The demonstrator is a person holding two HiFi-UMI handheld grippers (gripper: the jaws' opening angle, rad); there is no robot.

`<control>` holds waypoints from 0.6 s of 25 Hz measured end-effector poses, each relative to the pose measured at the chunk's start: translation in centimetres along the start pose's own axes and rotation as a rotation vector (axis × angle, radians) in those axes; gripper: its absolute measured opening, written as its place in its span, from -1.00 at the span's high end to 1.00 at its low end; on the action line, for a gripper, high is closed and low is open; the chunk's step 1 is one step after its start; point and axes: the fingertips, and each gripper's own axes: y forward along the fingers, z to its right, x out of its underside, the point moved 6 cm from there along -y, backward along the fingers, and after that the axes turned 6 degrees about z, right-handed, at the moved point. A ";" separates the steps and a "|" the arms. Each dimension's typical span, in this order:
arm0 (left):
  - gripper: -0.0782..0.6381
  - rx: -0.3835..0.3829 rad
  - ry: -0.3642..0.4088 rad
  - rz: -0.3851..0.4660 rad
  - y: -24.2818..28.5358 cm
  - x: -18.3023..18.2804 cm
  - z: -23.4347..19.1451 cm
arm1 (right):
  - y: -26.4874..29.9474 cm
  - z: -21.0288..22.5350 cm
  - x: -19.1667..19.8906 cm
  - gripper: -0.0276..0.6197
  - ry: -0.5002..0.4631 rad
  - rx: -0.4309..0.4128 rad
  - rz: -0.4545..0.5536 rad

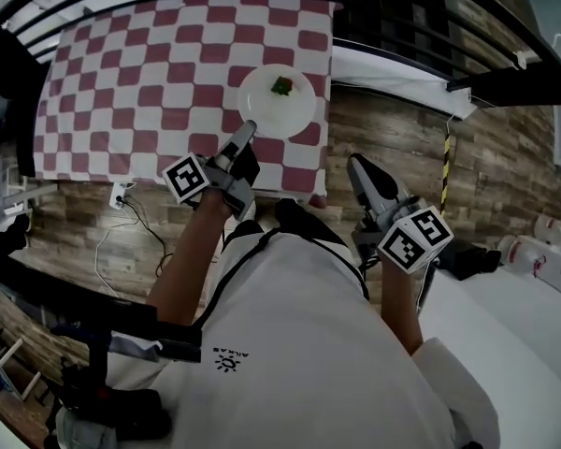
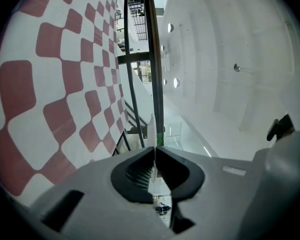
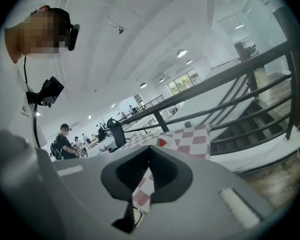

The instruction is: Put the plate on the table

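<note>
Lying over the red-and-white checked surface (image 1: 122,82) near its 3 o'clock edge, the round, smooth white plate (image 1: 277,101) carries a small green-and-red morsel (image 1: 281,86); whether it already rests flat is hard to tell. The left gripper (image 1: 245,137) pinches its thin rim at 7 o'clock, jaws closed on it. The right gripper (image 1: 360,166), jaws together and empty, hangs at 4 o'clock, well apart, over the wood-plank floor (image 1: 393,129).

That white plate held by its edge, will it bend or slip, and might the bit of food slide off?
The plate looks rigid, so it likely won't flex. The left gripper pinches only its rim, so the smooth surface might slip or droop. The small food piece could slide if the plate tilts.
</note>
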 end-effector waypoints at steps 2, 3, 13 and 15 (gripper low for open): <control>0.72 0.007 -0.001 0.006 1.1 0.2 -0.2 | 0.5 1.0 -0.3 0.89 0.001 -0.013 -0.011; 0.72 0.010 -0.003 0.009 1.7 0.3 -0.4 | 0.8 1.5 -0.5 0.89 0.001 -0.020 -0.017; 0.72 -0.021 -0.011 0.042 5.1 1.2 -3.2 | 2.7 6.0 -0.7 0.89 0.007 -0.069 -0.084; 0.72 -0.025 -0.010 0.050 5.8 1.1 -4.1 | 2.9 6.9 -0.6 0.89 0.013 -0.071 -0.096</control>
